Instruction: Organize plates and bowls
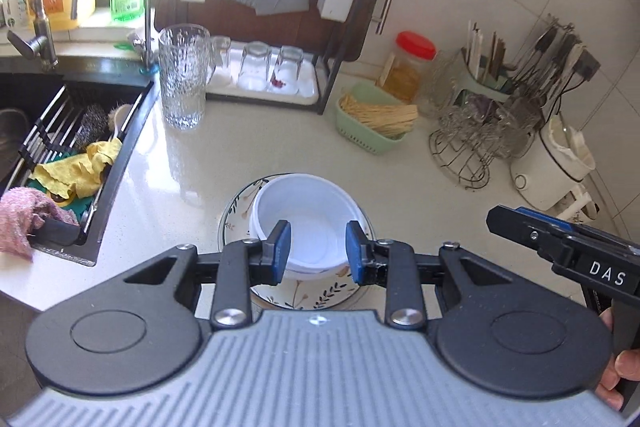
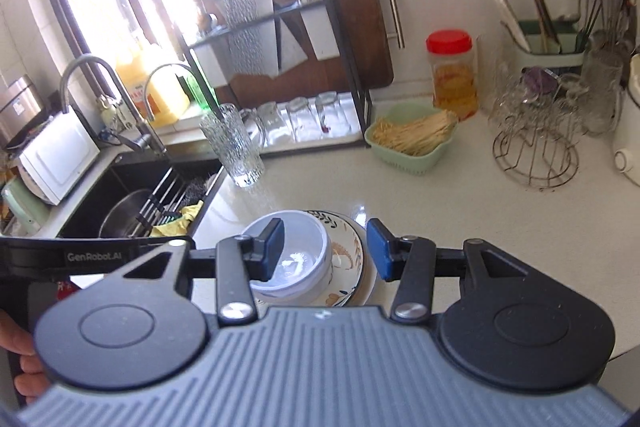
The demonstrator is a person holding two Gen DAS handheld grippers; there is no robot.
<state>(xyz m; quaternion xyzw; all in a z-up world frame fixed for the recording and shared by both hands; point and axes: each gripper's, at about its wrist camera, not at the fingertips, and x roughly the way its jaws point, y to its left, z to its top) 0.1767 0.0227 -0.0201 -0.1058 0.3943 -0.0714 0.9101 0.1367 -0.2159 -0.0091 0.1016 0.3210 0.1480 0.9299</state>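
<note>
A white bowl (image 1: pixel 304 211) (image 2: pixel 304 247) sits inside a stack of floral-rimmed plates (image 1: pixel 312 295) (image 2: pixel 348 259) on the pale counter (image 1: pixel 192 195). My left gripper (image 1: pixel 318 249) hovers above the bowl, its blue pads (image 1: pixel 282 247) apart with nothing between them. My right gripper (image 2: pixel 326 247) also hangs over the stack, open wider and holding nothing. Its left finger (image 2: pixel 272 243) lies in front of the bowl and its right finger (image 2: pixel 378 247) stands past the plates' right rim. Neither gripper touches the dishes.
A black sink (image 1: pixel 60 131) with cloths and a rack lies at the left. A tall ribbed glass (image 1: pixel 182 75) stands by its corner. Behind are a dish rack (image 1: pixel 260 67) with upturned glasses, a green basket of sticks (image 1: pixel 376 115), a red-lidded jar (image 1: pixel 412 67) and a wire stand (image 1: pixel 472 139).
</note>
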